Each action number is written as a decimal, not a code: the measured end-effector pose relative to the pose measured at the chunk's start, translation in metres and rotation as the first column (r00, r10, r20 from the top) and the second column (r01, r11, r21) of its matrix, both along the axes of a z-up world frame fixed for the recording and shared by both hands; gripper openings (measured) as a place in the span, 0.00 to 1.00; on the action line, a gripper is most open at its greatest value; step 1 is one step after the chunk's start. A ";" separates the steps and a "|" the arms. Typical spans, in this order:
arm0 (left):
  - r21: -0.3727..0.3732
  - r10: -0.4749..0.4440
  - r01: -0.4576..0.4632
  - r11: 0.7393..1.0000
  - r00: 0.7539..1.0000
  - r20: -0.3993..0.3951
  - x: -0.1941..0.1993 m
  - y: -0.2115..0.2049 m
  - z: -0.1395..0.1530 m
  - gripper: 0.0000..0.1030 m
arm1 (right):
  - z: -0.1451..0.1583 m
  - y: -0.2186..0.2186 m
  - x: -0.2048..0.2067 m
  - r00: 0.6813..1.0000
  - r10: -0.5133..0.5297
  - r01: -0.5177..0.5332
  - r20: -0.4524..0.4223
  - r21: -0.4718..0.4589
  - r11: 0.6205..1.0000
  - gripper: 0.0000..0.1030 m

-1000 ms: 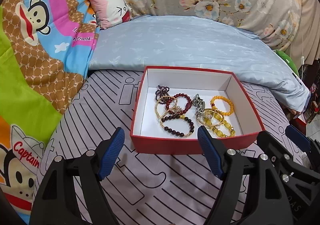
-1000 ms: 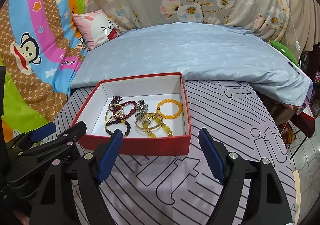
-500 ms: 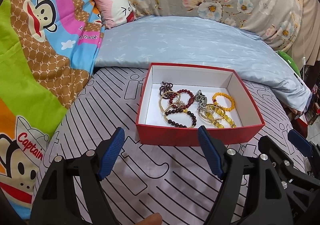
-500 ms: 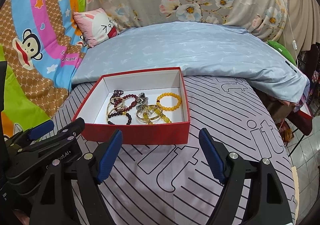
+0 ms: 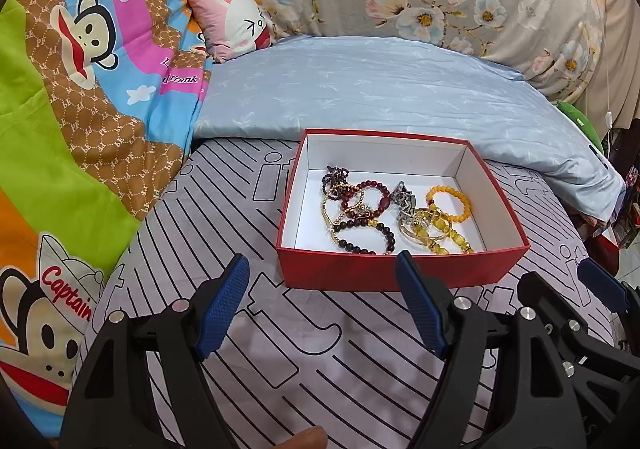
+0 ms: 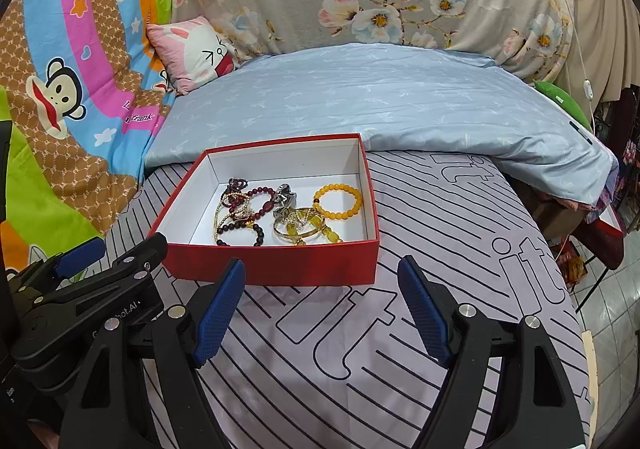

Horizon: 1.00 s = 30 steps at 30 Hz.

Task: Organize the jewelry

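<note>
Left wrist: both fingers [image 5: 224,305] wide, empty; tangled bracelets [image 5: 372,209] in red box [image 5: 400,269] possibly overlap.

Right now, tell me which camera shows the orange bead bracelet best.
The right wrist view: the orange bead bracelet shows there as a complete ring, lying nearly clear of the other jewelry in the red box. In the left wrist view, the bracelet sits farther right, with yellow-bead jewelry overlapping its lower edge.
</note>
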<state>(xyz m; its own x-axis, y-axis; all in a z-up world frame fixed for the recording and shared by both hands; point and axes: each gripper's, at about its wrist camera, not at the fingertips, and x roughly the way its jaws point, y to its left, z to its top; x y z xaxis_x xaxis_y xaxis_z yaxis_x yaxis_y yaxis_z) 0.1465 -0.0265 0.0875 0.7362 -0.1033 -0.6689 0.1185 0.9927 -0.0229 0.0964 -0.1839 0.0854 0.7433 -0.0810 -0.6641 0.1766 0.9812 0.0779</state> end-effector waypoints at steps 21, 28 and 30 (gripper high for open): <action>0.012 0.000 0.000 1.000 1.000 0.007 0.000 0.001 0.001 0.69 | 0.000 0.000 0.000 1.000 0.000 0.000 -0.002 0.000 1.000 0.73; 0.021 0.001 -0.001 1.000 1.000 0.007 0.001 0.002 0.001 0.69 | 0.000 0.001 0.001 1.000 -0.001 0.001 -0.002 -0.002 1.000 0.73; 0.022 0.002 -0.002 1.000 1.000 0.009 0.001 0.002 0.001 0.69 | 0.000 0.001 0.000 1.000 -0.001 0.001 -0.001 -0.003 1.000 0.73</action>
<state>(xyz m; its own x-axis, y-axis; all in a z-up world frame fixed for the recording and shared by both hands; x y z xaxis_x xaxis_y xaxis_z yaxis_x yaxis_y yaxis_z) 0.1473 -0.0242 0.0886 0.7421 -0.0870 -0.6646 0.1168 0.9932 0.0004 0.0963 -0.1832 0.0857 0.7426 -0.0839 -0.6644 0.1781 0.9811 0.0752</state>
